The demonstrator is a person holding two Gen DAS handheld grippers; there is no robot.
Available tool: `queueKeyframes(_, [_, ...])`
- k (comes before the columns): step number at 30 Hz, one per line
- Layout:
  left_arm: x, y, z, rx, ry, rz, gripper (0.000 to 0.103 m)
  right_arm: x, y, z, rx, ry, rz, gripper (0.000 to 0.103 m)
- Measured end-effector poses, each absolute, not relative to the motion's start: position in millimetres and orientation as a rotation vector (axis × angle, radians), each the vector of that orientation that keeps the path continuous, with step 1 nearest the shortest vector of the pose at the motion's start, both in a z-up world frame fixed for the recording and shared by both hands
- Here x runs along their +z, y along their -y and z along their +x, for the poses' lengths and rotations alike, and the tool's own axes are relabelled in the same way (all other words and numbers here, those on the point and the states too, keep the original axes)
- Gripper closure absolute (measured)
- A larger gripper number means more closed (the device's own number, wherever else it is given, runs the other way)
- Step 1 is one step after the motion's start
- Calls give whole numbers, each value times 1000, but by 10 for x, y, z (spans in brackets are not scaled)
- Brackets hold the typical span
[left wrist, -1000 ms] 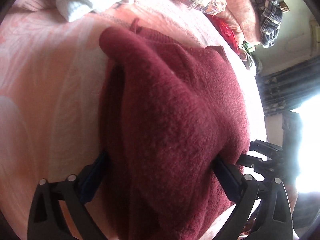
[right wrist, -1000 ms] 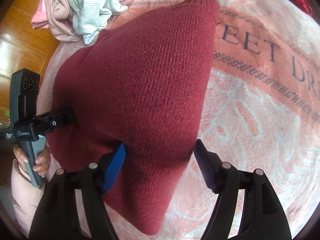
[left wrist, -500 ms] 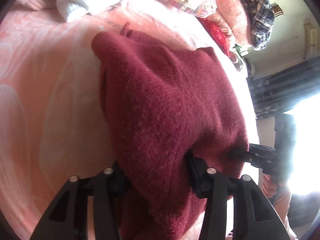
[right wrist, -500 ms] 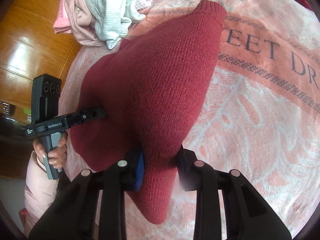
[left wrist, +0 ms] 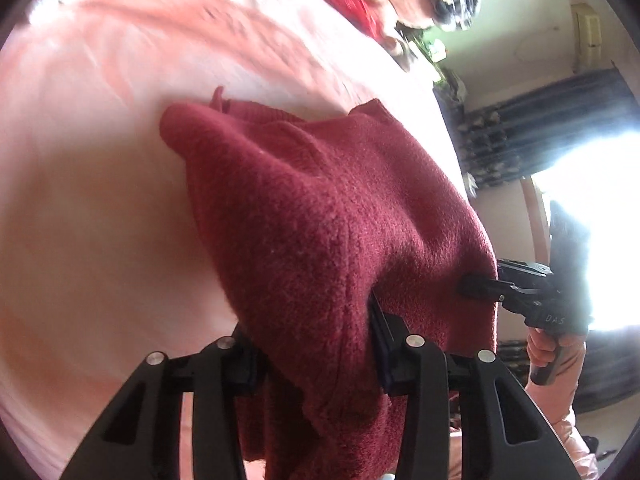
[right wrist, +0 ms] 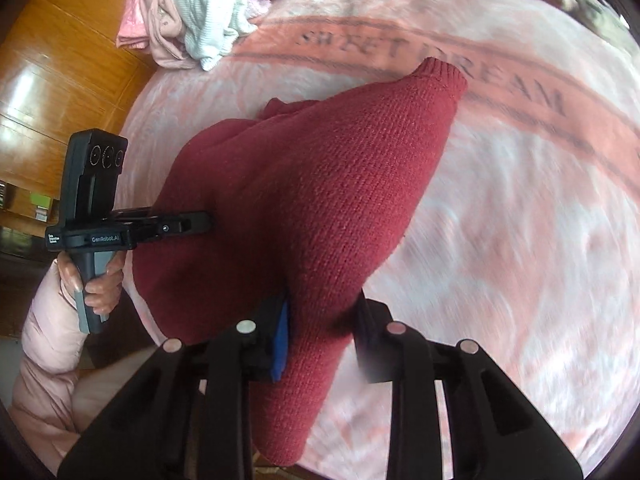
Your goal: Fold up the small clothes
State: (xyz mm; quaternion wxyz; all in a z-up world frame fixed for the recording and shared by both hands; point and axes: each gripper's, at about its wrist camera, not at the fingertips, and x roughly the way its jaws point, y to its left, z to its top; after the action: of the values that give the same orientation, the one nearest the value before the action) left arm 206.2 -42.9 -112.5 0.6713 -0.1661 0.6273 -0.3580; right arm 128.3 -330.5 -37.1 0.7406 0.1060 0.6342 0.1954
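Maroon knit fills both views: the sweater (left wrist: 320,220) is lifted off the pink blanket (right wrist: 520,220), bunched and sagging between two grips, its ribbed cuff pointing at the blanket's "SWEET DREAM" lettering (right wrist: 432,60). The left gripper (left wrist: 316,344) is clamped on a thick fold at one edge, and the right gripper (right wrist: 320,336) pinches the opposite edge, cloth hanging below its fingers. A pile of pale clothes (right wrist: 192,12) sits at the blanket's far corner.

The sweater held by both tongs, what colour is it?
Dark red, plain knit sweater; clearest in the right wrist view.
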Motion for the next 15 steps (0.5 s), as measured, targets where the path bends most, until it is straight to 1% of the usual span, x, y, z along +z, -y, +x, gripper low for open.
queueKeyframes(4, [-1218,848,1576,-841,-1454,-293,61,-571,3618,741,396,-1441,243,77])
queueKeyframes(7, [-1354,1010,1335,-798,-1467,-229,59,-854,3719,491,376,-1475,271,77])
queueKeyframes(10, [-1415,1074,1234,-782,-1411,-158,48,-1123,3709,354,344,-1452,256,76])
queueKeyframes(11, [-1446,1068,1232,-773,-1404,-161,42,-1181,3688,351,341,-1441,252,72])
queueKeyframes(12, [-1460,1052,1232,-764,-1404,-160,34,-1242,3677,370,339,-1436,267,69])
queueKeyframes(14, [-1505,1032,1291,-734,-1420,-177,25,-1283,3695,364,349,-1441,282,65])
queueKeyframes(15, [-1513,997,1305,-727,-1431,-199,25,-1249,3715,356,355,-1433,288,61])
